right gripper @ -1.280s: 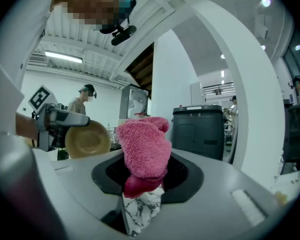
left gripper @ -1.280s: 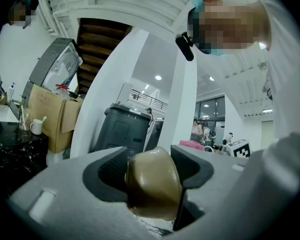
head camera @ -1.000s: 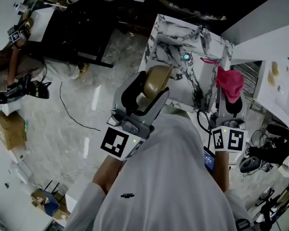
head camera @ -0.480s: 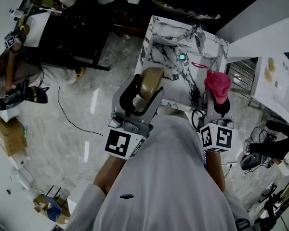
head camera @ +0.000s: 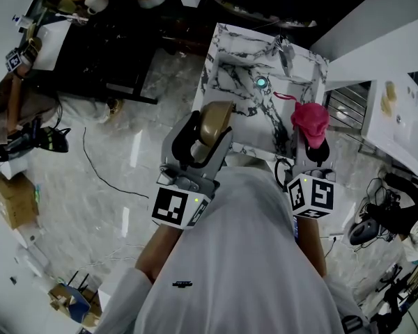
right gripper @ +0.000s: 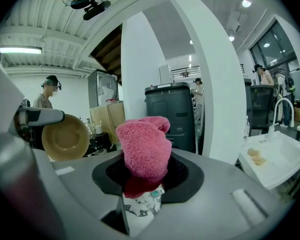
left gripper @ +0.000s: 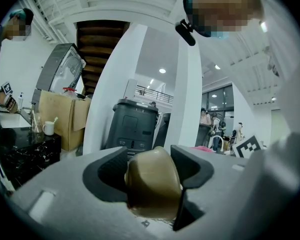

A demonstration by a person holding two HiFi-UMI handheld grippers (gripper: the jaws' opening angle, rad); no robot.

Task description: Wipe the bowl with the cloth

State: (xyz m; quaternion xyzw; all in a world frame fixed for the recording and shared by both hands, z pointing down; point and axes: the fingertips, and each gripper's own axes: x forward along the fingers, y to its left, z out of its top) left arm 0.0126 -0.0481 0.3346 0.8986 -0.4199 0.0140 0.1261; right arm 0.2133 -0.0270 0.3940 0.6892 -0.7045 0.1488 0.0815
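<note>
Shifted slightly left in 1 second, both grippers hang above the marble sink (head camera: 231, 82): the left gripper (head camera: 207, 129) clamps the tan bowl (head camera: 214, 119) by its rim, hollow turned rightward, apparently to receive wiping; the right gripper (head camera: 311, 136) pinches the bunched pink cloth (head camera: 310, 119), near but apart.

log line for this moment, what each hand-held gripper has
left hand-held gripper: shut on bowl | right hand-held gripper: shut on cloth | bowl and cloth apart | wipe not yet started
</note>
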